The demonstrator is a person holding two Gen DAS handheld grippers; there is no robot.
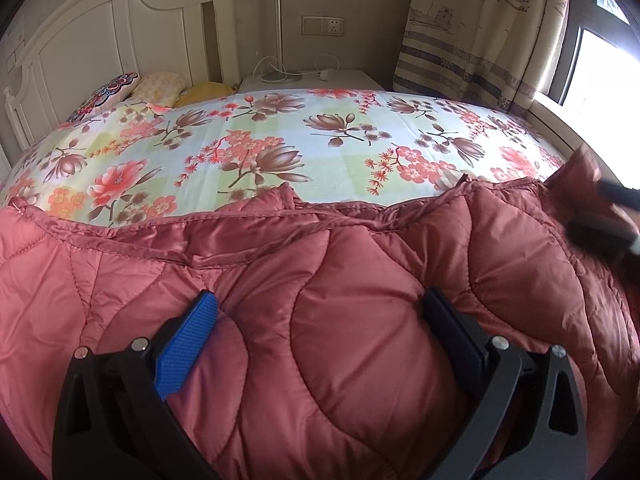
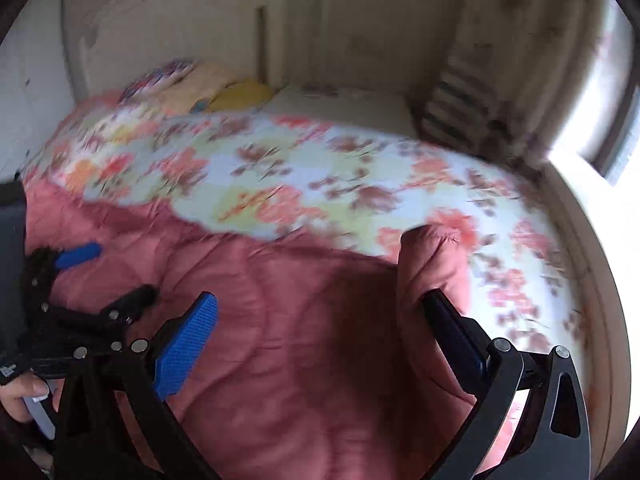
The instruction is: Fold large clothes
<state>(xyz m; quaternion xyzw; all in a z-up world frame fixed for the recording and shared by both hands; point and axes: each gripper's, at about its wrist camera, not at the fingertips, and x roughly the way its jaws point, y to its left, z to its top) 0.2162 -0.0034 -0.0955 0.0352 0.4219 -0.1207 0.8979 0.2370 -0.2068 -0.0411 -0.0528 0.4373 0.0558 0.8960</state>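
Note:
A large red quilted down jacket (image 1: pixel 340 280) lies spread over the near part of a bed with a floral sheet (image 1: pixel 280 132). My left gripper (image 1: pixel 320 304) is open, its fingers pressed down into the padded fabric with a bulge of jacket between them. The right gripper shows blurred at the far right of the left wrist view (image 1: pixel 612 216), near the jacket's raised corner. In the right wrist view, which is motion-blurred, my right gripper (image 2: pixel 320 308) is open above the jacket (image 2: pixel 280 340); a raised flap of jacket (image 2: pixel 432 264) stands by its right finger. The left gripper (image 2: pixel 76 280) is at the left.
A white headboard (image 1: pixel 100 40) and pillows (image 1: pixel 132 92) are at the bed's far left. A white nightstand (image 1: pixel 320 78) with a lamp and cables stands behind the bed. A patterned curtain (image 1: pixel 480 32) and bright window (image 1: pixel 600 72) are at the right.

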